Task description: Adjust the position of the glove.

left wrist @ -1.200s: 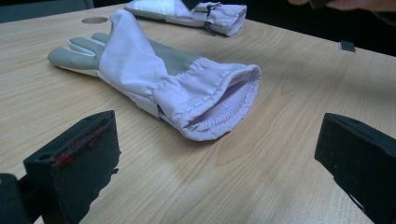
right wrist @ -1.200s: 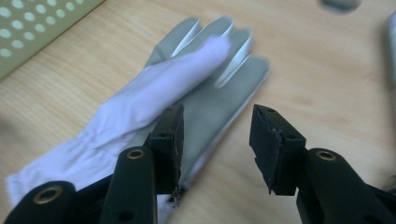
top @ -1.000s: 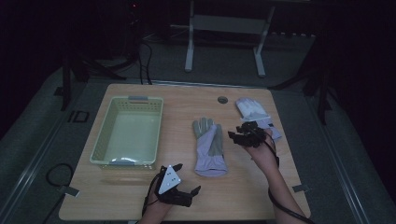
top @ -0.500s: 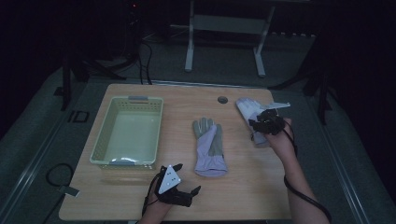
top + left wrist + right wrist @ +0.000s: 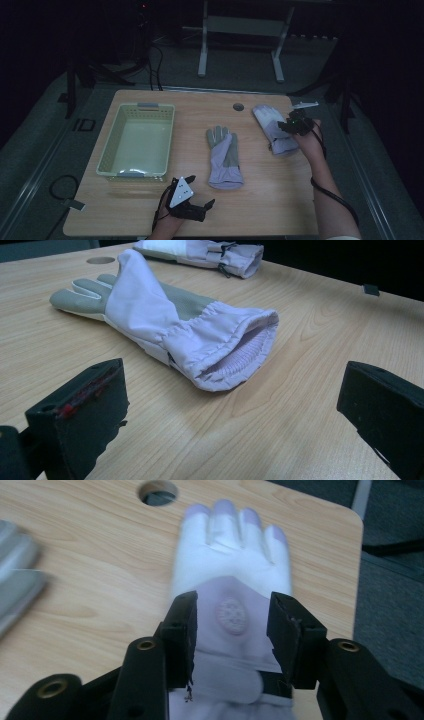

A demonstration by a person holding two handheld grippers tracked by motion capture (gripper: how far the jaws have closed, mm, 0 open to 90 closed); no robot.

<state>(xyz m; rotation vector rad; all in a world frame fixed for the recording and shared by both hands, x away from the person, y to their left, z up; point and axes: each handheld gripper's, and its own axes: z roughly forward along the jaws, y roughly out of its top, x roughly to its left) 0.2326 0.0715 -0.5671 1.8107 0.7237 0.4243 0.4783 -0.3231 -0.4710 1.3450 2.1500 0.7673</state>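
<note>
High view: two gloves (image 5: pixel 225 159) (image 5: pixel 272 129), one basket (image 5: pixel 137 142) (both grippers (image 5: pixel 192 210) (image 5: pixel 287 126) spread, unladen).

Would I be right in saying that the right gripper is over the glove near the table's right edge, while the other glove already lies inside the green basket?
Not quite: the other glove lies on the bare table, right of the green basket, as the high view shows. The right gripper is indeed over the glove near the right edge.
</note>
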